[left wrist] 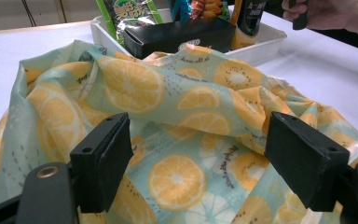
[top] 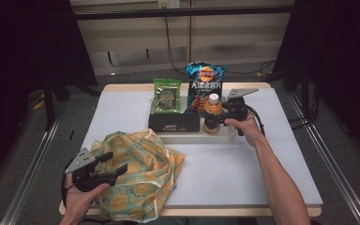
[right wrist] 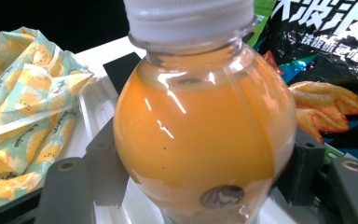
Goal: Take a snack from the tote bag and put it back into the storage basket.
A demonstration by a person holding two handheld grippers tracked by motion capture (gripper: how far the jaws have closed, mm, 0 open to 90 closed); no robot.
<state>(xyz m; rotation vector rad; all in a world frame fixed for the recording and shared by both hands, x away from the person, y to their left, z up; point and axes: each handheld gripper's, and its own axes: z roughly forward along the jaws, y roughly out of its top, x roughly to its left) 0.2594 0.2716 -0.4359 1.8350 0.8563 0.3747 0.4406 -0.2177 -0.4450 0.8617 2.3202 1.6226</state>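
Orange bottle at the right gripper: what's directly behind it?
Behind the orange bottle stands the blue chip bag, partly covered by it. The bottle's base and the tray floor under it are hidden.

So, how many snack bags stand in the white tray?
2: a green bag at the tray's back left and a blue chip bag behind the orange bottle. Others may be hidden.

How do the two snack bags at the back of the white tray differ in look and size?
The green bag is smaller and shorter; the blue chip bag rises higher behind the orange juice bottle. The green bag bears a round green emblem, while the blue chip bag shows a red-and-yellow logo, large white characters and pictured chips. The green bag is mostly clear of the bottle; the bottle covers part of the blue chip bag. Both stand upright in the white tray behind the black box.
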